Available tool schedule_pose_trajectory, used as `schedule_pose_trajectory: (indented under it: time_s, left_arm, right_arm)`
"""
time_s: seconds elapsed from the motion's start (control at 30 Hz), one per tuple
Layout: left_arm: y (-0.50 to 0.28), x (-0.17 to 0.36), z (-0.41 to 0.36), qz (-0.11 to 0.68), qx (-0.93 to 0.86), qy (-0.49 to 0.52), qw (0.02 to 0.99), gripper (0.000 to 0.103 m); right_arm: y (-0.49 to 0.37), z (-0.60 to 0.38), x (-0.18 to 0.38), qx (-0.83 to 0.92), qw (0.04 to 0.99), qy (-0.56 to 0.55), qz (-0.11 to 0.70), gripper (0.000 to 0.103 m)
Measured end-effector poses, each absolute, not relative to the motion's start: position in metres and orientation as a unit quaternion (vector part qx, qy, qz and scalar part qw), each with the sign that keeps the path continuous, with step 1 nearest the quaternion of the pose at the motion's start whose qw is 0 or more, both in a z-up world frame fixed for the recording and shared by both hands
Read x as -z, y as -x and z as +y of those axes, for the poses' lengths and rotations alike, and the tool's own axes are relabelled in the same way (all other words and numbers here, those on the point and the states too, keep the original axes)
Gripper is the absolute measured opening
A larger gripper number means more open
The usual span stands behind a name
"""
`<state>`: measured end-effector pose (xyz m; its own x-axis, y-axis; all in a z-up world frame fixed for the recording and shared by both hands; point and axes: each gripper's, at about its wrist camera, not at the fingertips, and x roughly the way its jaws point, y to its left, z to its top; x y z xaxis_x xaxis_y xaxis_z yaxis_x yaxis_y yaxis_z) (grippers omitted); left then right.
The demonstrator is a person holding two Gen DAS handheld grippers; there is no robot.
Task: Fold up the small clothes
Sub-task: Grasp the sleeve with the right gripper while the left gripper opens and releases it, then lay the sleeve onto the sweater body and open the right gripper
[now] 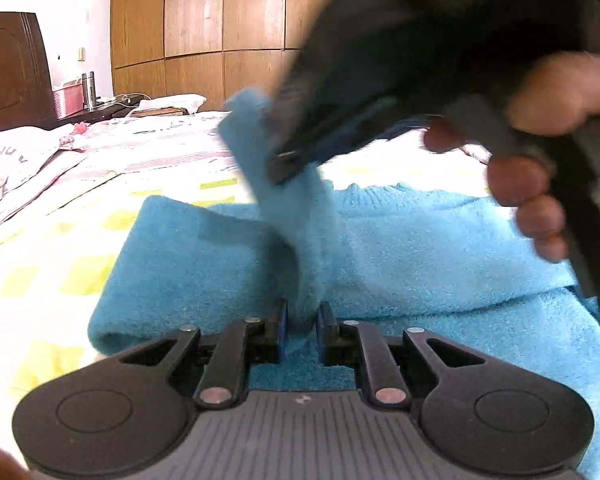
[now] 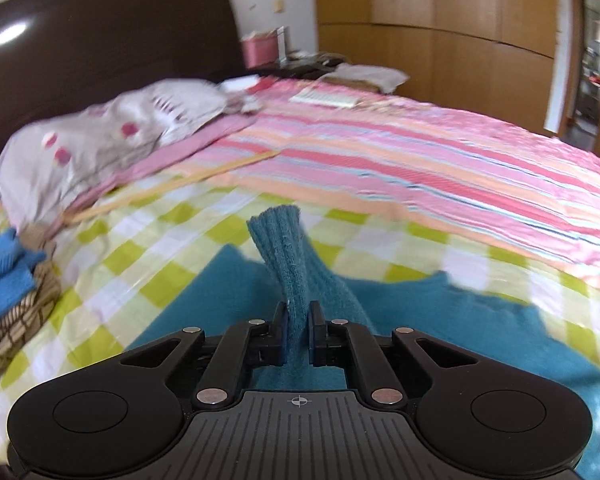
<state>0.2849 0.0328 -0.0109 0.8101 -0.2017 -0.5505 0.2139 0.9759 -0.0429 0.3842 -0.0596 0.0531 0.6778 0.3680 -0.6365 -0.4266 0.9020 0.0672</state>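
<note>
Tongs (image 1: 302, 330) + (image 2: 298, 334) both pinching sweater (image 1: 420, 252) sleeve, angled down.

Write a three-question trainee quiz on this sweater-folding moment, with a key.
1. True or false: the right gripper is shut on the ribbed cuff of the blue sweater.
2. What lies under the sweater? A) striped carpet B) yellow-green checked bedsheet C) bare wood
3. Fill in: the left gripper pinches the sweater's ____.

Key: 1 true; 2 B; 3 sleeve
</note>
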Motion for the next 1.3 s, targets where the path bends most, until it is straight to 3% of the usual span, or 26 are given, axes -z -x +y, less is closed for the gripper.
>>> schedule_pose_trajectory:
  time_s: [0.23,0.33,0.73,0.87,1.0,1.17,1.27,1.3]
  left_arm:
    - [-0.285,-0.005,0.04,0.265,0.117,-0.004,0.957,0.029]
    - [-0.281,-0.012,0.036,0.254,0.132,-0.016,0.958,0.036]
    - [-0.278,-0.016,0.032,0.264,0.136,-0.013,0.955,0.037]
    - [-0.288,-0.002,0.036,0.288,0.111,-0.03,0.951,0.037]
    - [-0.289,0.011,0.044,0.317,0.1,-0.034,0.942,0.037]
    - [-0.282,0.008,0.051,0.316,0.1,-0.041,0.943,0.037]
    - [-0.286,0.002,0.052,0.306,0.092,-0.03,0.947,0.037]
    - [-0.288,0.0,0.053,0.303,0.09,-0.024,0.949,0.037]
  right_arm:
    - [-0.368,-0.131,-0.061,-0.177,0.929,-0.026,0.324,0.007]
    - [-0.36,-0.158,-0.061,-0.158,0.936,-0.048,0.312,0.007]
    - [-0.335,-0.229,-0.03,-0.11,0.948,-0.11,0.278,0.007]
    - [-0.328,-0.238,0.001,-0.092,0.933,-0.127,0.323,0.018]
    - [-0.319,-0.258,0.006,-0.083,0.925,-0.186,0.321,0.041]
    - [-0.317,-0.285,0.008,-0.082,0.911,-0.259,0.311,0.052]
    - [-0.33,-0.286,0.011,-0.067,0.907,-0.263,0.323,0.05]
    - [-0.335,-0.283,0.011,-0.056,0.906,-0.256,0.332,0.034]
